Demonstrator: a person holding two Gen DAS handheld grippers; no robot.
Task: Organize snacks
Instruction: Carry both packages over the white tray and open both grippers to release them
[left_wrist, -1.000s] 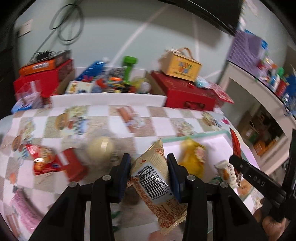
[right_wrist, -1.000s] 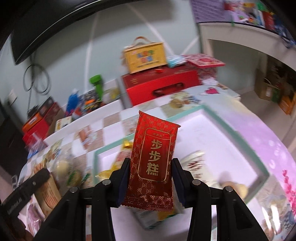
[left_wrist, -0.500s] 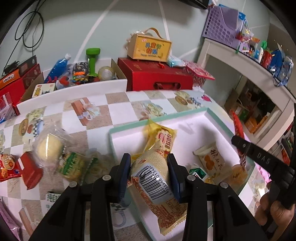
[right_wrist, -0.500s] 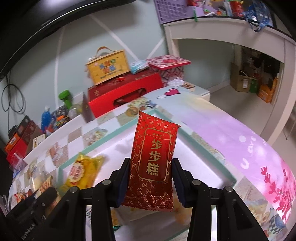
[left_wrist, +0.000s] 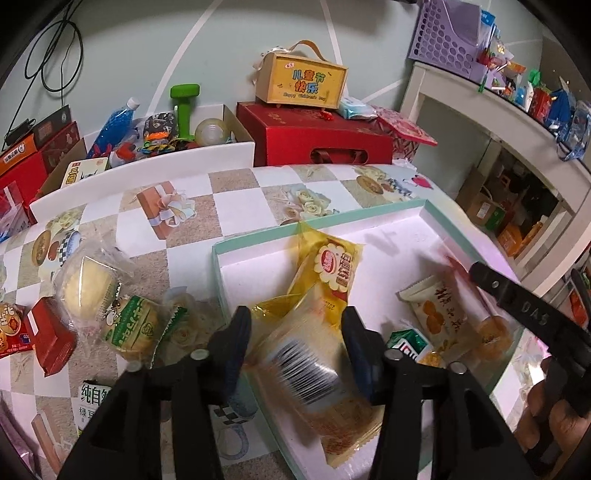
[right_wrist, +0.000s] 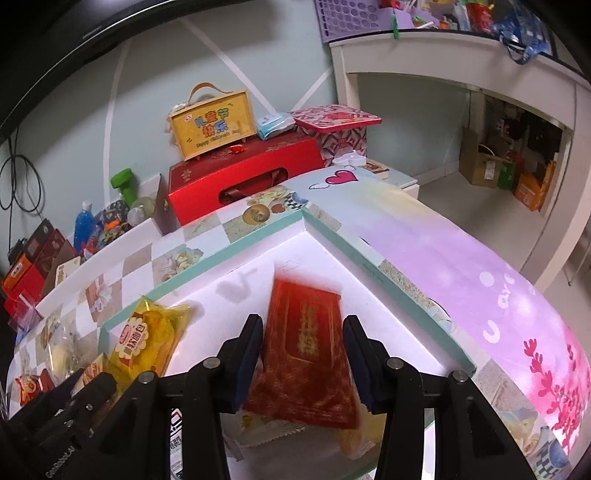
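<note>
— Opening my left gripper (left_wrist: 295, 347): the barcode bun (left_wrist: 314, 373), pinched a second ago, blurs between parting jaws, probably dropping into the tray (left_wrist: 218, 258).
— Right gripper (right_wrist: 303, 354), opening too, looses the red packet (right_wrist: 306, 350) toward twelve o'clock; two snacks filed.

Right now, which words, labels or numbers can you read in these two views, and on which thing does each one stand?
"儿童节快乐", "Happy Children's Day": yellow gift box
"DAS": right gripper finger
"纯自", "绿豆": white pack at lower left, cut off
"Love": purple tablecloth, partly seen
Barcode digits: beige packet between the opening left gripper jaws, blurred
Gold characters: red packet, blurred
Yellow bread bag logo: too small
</note>
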